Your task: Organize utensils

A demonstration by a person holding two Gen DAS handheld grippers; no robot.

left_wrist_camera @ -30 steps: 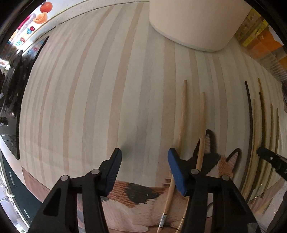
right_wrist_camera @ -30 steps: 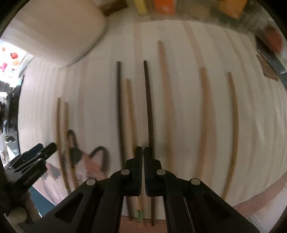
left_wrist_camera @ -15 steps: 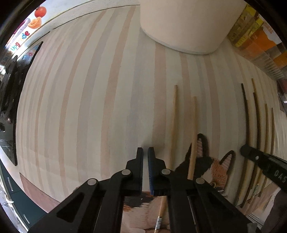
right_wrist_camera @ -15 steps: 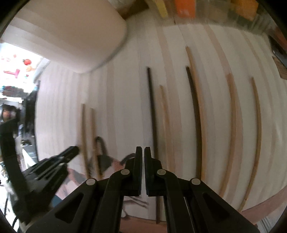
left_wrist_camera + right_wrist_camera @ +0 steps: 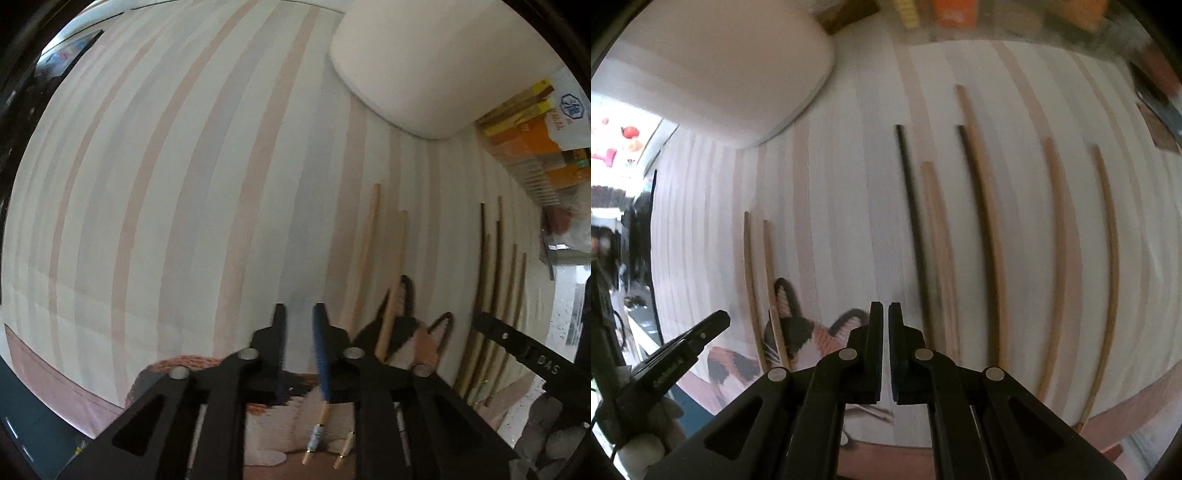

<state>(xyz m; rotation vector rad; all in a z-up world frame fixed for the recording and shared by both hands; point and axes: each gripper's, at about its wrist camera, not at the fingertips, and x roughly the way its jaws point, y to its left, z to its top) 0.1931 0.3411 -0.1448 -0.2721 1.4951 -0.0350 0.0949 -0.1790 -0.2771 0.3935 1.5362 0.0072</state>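
— Nearest, what is seen of the claws?

— Black hard-plastic arms with round metal rivets are seen on both. On the left gripper [image 5: 300,314] a narrow gap is kept between the fingers, one faced with a blue pad, and nothing is gripped. On the right gripper [image 5: 885,314] the fingers are drawn almost together, only a thin slit being left, and nothing is held.

— And beneath them?

— A knitted cat coaster [image 5: 798,332], calico in black, orange and cream, is laid on the striped tablecloth [image 5: 184,184], whose smooth weave is banded in cream, pink and grey. Its ears are crossed by two pale wooden chopsticks [image 5: 373,258], slim straight rods lying side by side; their metal-banded ends are seen under the left claw.

— Where are the other utensils found?

— Farther right, six more chopsticks [image 5: 979,229] are laid roughly parallel: two dark ones [image 5: 912,221] and four of tan wood, well apart from the pale pair.

— Beyond those?

— A smooth, rounded cream container [image 5: 720,74] is set at the far side, and orange and yellow packets [image 5: 528,147] are stacked by the edge.
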